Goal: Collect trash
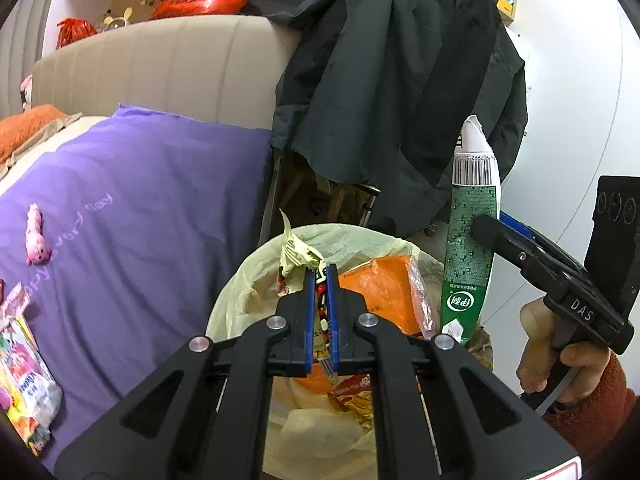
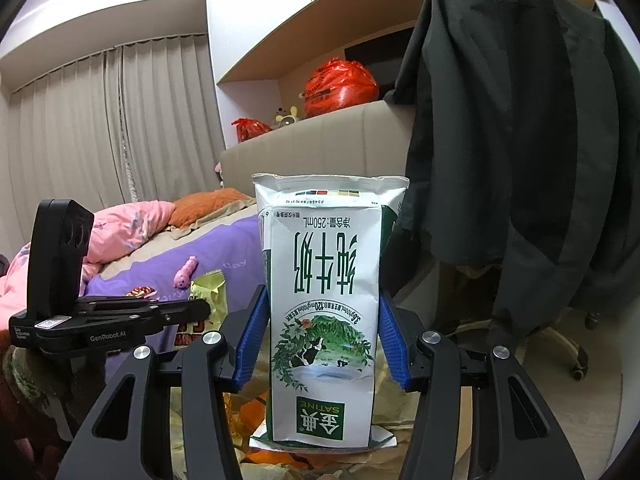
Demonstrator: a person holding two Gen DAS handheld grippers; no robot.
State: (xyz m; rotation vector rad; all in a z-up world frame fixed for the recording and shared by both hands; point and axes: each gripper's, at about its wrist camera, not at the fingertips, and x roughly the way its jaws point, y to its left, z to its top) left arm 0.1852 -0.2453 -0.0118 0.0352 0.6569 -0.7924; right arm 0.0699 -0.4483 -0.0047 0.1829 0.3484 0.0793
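My left gripper [image 1: 320,270] is shut on a crumpled yellow-green snack wrapper [image 1: 298,256], held over the bin's pale yellow liner bag [image 1: 360,236]. An orange packet [image 1: 380,288] and other wrappers lie in the bin. At the right, my right gripper [image 1: 494,222] grips a green-and-white milk carton [image 1: 472,240] just beyond the bin's rim. In the right wrist view the carton [image 2: 324,280] stands upside down between the blue pads [image 2: 252,328] of the right gripper [image 2: 320,308], above the liner bag [image 2: 400,412]. My left gripper [image 2: 204,308] shows at the left with the wrapper [image 2: 208,292].
A bed with a purple cover [image 1: 140,200] lies left of the bin, with snack packets [image 1: 24,360] and a pink toy [image 1: 36,236] on it. A dark jacket [image 1: 400,100] hangs over a chair behind the bin. The chair's wheeled base [image 2: 568,344] stands on the floor at the right.
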